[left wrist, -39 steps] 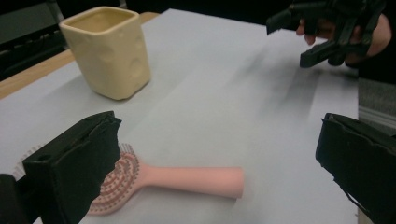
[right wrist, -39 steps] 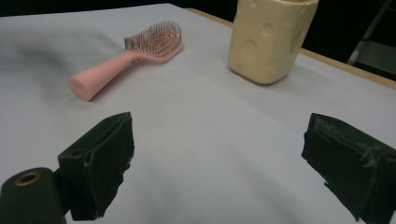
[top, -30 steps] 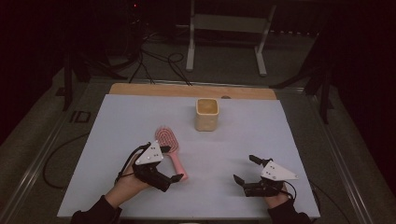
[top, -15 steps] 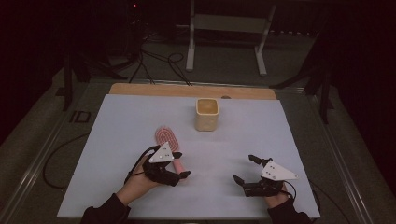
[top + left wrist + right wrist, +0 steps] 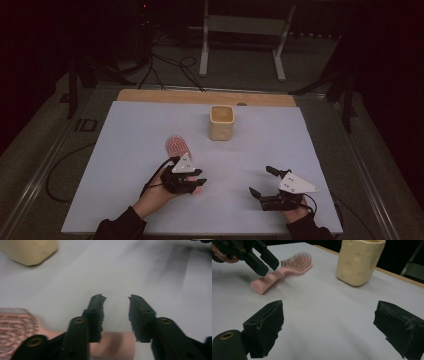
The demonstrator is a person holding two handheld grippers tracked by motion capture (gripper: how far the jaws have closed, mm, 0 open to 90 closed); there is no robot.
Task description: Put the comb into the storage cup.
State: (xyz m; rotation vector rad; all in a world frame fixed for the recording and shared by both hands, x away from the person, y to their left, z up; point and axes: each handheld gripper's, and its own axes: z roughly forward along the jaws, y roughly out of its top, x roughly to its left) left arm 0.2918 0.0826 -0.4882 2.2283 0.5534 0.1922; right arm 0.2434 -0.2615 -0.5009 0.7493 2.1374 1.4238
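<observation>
"ID" marking on floor (image 5: 86, 125), left of table.

Looks like a lab or recording studio rather than a home. Dark all around, with light falling on a single white-covered table (image 5: 130, 125) edged by a wooden strip (image 5: 200, 97). Behind it, a grey carpeted floor (image 5: 240, 65) crossed by loose black cables (image 5: 170, 65), plus the white legs of a metal stand (image 5: 242, 37) and dark tripod-like supports (image 5: 75, 80).
</observation>
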